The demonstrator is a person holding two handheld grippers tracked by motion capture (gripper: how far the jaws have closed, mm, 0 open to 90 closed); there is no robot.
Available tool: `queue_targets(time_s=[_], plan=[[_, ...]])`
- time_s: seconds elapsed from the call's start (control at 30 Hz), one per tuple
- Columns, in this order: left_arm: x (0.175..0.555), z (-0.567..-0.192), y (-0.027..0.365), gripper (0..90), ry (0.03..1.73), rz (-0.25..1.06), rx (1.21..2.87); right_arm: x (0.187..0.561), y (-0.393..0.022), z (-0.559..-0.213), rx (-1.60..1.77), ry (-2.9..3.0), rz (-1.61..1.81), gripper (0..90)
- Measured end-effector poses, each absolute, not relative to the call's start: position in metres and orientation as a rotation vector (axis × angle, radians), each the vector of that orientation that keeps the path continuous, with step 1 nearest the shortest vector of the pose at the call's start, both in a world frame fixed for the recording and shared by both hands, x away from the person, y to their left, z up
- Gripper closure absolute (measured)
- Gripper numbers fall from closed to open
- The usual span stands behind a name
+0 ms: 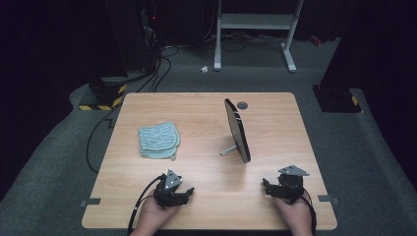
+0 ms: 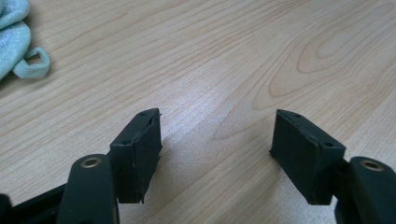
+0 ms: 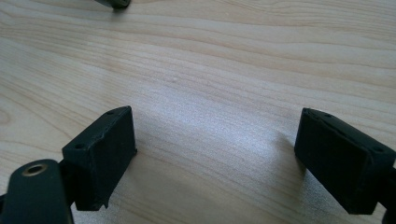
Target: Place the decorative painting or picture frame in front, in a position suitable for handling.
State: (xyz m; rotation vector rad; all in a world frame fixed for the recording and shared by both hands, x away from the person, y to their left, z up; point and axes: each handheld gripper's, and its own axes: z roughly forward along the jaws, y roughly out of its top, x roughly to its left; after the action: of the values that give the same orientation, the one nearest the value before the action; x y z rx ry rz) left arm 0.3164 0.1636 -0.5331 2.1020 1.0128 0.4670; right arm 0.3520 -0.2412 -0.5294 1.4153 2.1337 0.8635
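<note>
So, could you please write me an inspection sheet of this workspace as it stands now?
Surface: wooden table, bare grain between the things, no spills seen.
Job's things: folded pale cloth lying flat left of centre; dark round mirror standing upright on its stand, edge-on to the camera, right of centre.
Clutter: small grey disc near the far edge.
Grippers: left gripper and right gripper near the front edge, one in each hand, jaws open, holding nothing.
Cables: black cable trailing from the left gripper; more on the floor at far left.
Surroundings: grey carpet, white frame behind the table, striped block at far left.
</note>
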Motion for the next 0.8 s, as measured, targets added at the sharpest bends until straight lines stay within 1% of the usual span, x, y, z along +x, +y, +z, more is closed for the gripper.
queue_targets(time_s=[0.2, 0.33, 0.4, 0.57, 0.8], plan=[[0.315, -0.533, 0.164, 34.4, 1.022, 0.467, 2.093, 0.352, -0.241, -0.529, 1.413, 2.135, 0.864, 12.2], [0.314, -0.533, 0.165, 40.6, 1.009, 0.475, 2.093, 0.352, -0.241, -0.529, 1.413, 2.139, 0.866, 11.6], [0.313, -0.532, 0.165, 40.8, 1.005, 0.478, 2.1, 0.352, -0.24, -0.529, 1.408, 2.148, 0.866, 10.1], [0.314, -0.53, 0.168, 41.7, 1.023, 0.459, 2.072, 0.353, -0.24, -0.529, 1.406, 2.153, 0.864, 9.4], [0.313, -0.526, 0.177, 40.8, 1.039, 0.496, 2.036, 0.354, -0.24, -0.53, 1.408, 2.153, 0.862, 8.7]])
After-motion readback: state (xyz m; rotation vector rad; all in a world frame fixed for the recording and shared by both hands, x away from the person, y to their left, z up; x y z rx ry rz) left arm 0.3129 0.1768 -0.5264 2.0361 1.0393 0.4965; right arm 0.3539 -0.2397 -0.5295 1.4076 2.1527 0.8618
